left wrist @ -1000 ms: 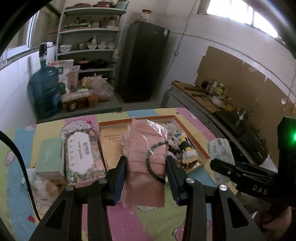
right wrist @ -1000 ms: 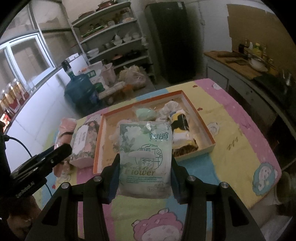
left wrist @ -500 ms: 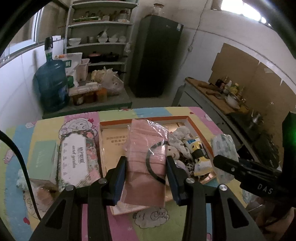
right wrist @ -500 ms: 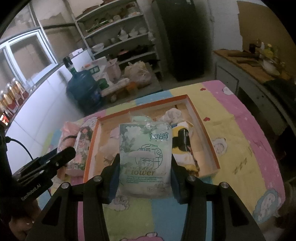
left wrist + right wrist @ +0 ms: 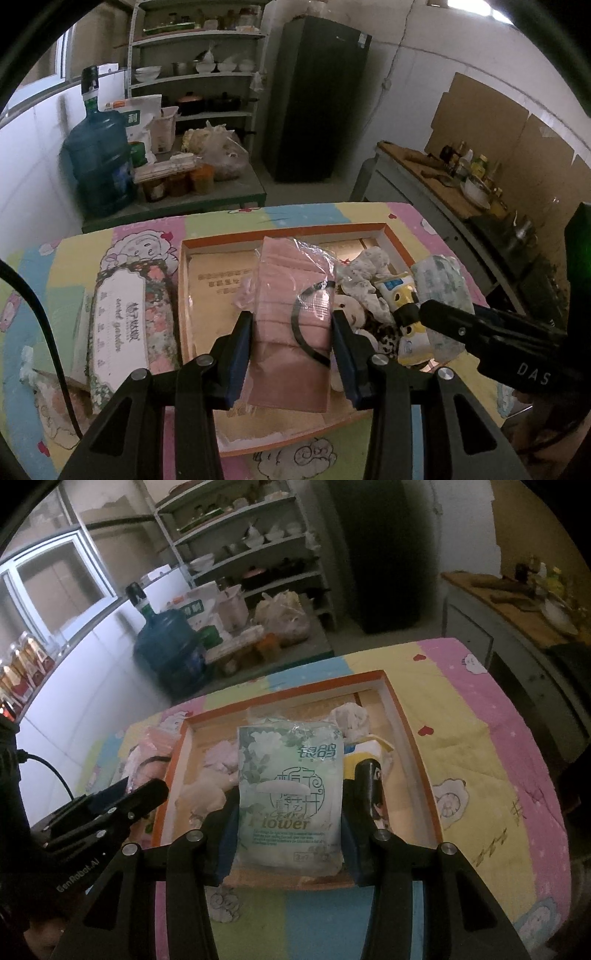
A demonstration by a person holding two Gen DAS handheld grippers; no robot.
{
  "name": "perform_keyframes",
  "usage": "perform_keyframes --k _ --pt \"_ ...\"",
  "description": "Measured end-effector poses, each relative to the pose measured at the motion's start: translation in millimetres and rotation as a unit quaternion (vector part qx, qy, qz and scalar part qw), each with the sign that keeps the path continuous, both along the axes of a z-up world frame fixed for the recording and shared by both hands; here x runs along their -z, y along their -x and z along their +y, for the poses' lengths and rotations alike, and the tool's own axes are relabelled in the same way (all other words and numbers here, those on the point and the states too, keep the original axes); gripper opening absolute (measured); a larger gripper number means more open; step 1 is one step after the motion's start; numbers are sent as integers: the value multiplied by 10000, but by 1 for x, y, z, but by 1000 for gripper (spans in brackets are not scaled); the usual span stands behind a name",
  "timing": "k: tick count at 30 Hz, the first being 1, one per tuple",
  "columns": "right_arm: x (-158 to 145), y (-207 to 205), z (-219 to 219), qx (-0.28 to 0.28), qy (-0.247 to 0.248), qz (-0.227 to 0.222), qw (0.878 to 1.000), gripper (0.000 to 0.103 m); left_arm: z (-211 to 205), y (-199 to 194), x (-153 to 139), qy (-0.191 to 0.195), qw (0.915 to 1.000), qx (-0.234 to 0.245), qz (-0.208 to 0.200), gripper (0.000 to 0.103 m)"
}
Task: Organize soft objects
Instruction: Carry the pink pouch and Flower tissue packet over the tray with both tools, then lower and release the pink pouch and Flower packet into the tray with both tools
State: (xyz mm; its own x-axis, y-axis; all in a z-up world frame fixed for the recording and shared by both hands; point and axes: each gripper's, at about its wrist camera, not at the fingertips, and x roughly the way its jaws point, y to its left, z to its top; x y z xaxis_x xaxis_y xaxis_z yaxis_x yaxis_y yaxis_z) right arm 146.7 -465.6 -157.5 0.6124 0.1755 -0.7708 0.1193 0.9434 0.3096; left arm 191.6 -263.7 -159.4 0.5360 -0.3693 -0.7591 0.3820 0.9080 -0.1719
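Over tray [image 5: 397, 242]: pink pack [image 5: 291, 325] lengthwise, pointing away.

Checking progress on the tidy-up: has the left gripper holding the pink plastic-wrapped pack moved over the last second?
Yes. The left gripper has carried the pink plastic-wrapped pack forward, from the near rim to over the orange-rimmed cardboard tray.

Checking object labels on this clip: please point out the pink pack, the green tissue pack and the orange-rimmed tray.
pink pack [image 5: 291, 314], left wrist view, its wrapped middle.
green tissue pack [image 5: 290, 797], right wrist view, printed front.
orange-rimmed tray [image 5: 410, 746], right wrist view, right rim.
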Motion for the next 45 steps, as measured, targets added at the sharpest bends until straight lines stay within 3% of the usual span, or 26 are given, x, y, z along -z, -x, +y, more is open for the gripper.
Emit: perform_keyframes --k 23,34,39,45 --pt "38 -26 -4 -284 -9 409 9988 48 -46 -37 51 -260 9979 293 507 42" --pt "43 -34 -7 -392 -122 375 9985 51 -37 -48 63 168 9957 481 770 44" --pt "43 -35 -13 -383 -348 313 9982 58 -33 -46 58 139 9961 457 741 60" --pt "39 -37 -12 -340 -360 278 9984 63 -26 -41 52 129 9968 437 664 68"
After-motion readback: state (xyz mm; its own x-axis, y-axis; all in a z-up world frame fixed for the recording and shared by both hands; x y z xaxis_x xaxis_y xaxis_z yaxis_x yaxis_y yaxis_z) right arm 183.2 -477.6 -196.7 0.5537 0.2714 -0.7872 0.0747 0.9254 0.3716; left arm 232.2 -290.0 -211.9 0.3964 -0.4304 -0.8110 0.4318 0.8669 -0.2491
